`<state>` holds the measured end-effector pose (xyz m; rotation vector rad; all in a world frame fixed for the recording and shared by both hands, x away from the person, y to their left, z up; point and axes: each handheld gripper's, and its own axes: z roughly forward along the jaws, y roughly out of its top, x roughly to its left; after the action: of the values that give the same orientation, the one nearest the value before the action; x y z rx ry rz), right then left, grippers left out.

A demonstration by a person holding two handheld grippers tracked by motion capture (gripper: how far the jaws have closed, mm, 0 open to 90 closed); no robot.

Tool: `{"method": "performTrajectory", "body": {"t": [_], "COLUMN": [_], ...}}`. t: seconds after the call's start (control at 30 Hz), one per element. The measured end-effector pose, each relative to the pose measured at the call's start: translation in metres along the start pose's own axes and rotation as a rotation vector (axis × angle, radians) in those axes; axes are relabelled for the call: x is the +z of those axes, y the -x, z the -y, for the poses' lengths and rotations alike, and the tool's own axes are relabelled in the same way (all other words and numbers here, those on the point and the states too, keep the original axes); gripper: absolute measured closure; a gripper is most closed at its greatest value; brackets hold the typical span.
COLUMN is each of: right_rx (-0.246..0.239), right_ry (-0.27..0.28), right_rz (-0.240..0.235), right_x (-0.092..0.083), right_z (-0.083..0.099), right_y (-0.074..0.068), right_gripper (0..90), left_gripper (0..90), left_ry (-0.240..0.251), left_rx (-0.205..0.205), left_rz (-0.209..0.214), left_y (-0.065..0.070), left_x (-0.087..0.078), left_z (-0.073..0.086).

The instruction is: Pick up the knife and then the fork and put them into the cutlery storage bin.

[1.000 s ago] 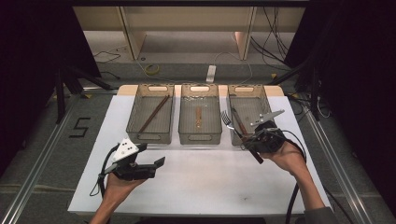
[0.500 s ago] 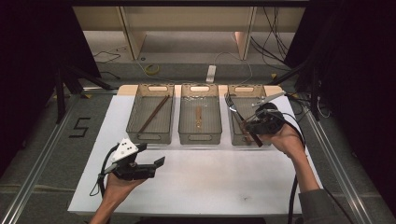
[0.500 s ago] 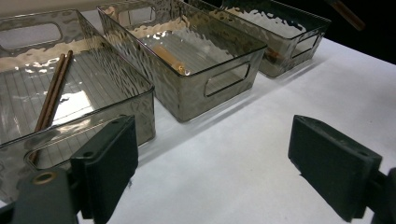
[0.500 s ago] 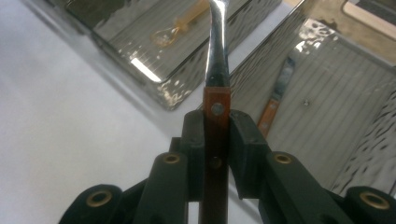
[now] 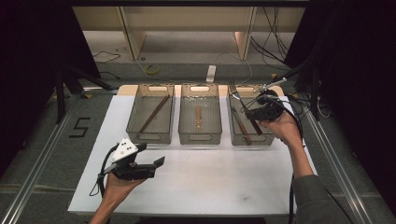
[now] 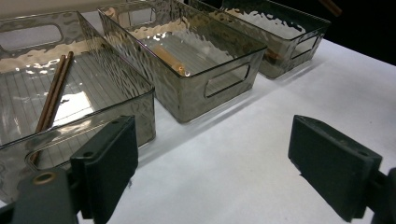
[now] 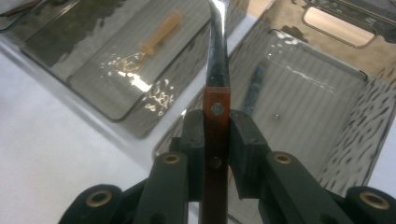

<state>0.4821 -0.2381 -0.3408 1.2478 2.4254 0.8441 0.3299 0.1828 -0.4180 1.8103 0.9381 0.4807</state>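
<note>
My right gripper (image 5: 264, 111) (image 7: 217, 121) is shut on the brown riveted handle of a fork (image 7: 218, 60) (image 5: 256, 125). It holds the fork above the right clear bin (image 5: 252, 140), with the metal end pointing away and to the left. A second brown-handled utensil (image 5: 241, 126) lies inside that bin. Two chopsticks (image 5: 154, 113) (image 6: 51, 98) rest in the left bin (image 5: 150, 136). A pale wooden utensil (image 5: 199, 117) (image 6: 170, 58) lies in the middle bin (image 5: 200, 138). My left gripper (image 5: 152, 154) (image 6: 219, 163) hovers open over the white table, near the front left, with nothing between its pads.
The three bins stand side by side along the far edge of the white tabletop (image 5: 210, 182). Beyond the table are a floor with cables (image 5: 152, 70) and a white power strip (image 5: 211, 73). A metal rail (image 5: 37, 177) runs along the left.
My right gripper has carried the fork away from the person and a little upward, from the bin's near right corner to above its far part. The left gripper has stayed put.
</note>
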Motion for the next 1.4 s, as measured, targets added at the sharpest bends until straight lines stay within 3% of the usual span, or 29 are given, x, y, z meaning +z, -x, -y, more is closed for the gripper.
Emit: {"method": "performTrajectory", "body": {"t": [0.57,0.97,1.4], "right_rx": [0.113,0.159,0.192], "right_ry": [-0.028,-0.056,-0.104], "right_rz": [0.058,0.079,0.085], "right_x": [0.019,0.033,0.053], "right_z": [-0.008,-0.009,-0.005], "right_y": [0.029,0.037,0.036], "right_gripper": [77.5,77.5,77.4], "left_gripper": [15.7,15.7,15.7], "left_ry": [0.000,0.001,0.001], "left_rx": [0.004,0.004,0.004], "left_rz": [0.002,0.001,0.004], "left_y": [0.000,0.000,0.000], "left_x": [0.000,0.000,0.000], "left_z": [0.000,0.000,0.000]}}
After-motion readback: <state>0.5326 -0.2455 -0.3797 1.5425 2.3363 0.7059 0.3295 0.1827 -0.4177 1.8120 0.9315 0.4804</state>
